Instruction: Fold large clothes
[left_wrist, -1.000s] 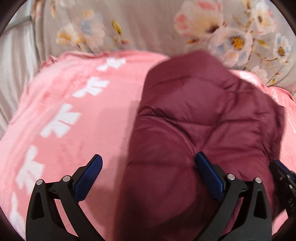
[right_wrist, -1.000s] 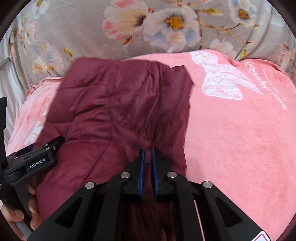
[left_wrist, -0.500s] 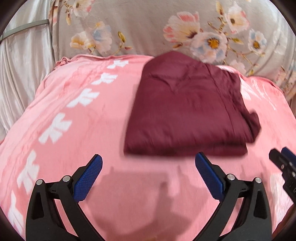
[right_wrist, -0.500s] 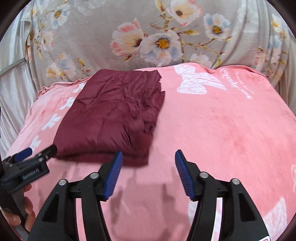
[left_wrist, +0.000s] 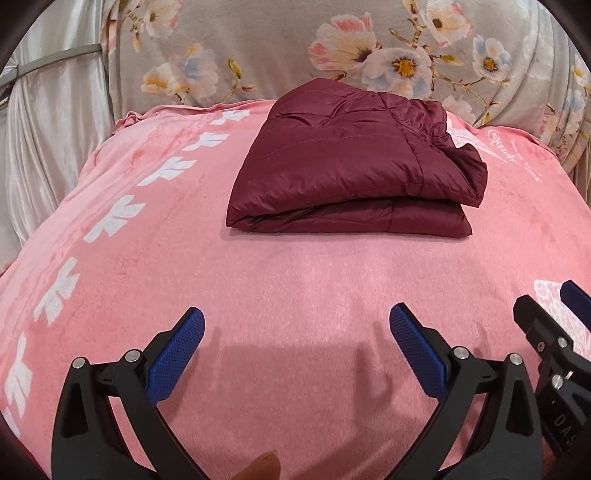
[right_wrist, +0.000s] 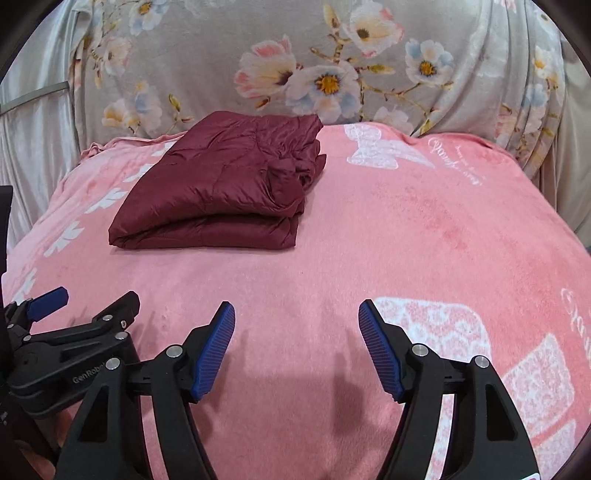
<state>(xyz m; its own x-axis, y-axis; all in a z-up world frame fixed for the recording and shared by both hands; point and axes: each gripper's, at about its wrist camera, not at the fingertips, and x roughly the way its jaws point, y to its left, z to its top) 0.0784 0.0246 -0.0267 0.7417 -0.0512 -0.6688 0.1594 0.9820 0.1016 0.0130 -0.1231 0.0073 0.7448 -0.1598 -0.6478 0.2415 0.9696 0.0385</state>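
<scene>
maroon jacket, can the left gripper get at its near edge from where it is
Probably yes: the left gripper has its jaws open, and only bare pink blanket lies between it and the folded maroon jacket.

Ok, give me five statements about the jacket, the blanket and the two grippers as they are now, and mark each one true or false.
1. The maroon jacket lies folded on the pink blanket. True.
2. The left gripper is clamped on the jacket's edge. False: it is open and apart from the jacket, over bare blanket.
3. The right gripper is open and holds nothing. True.
4. The jacket is spread out flat in a single layer. False: stacked layers show along its near edge.
5. A floral fabric hangs behind the blanket. True.
</scene>
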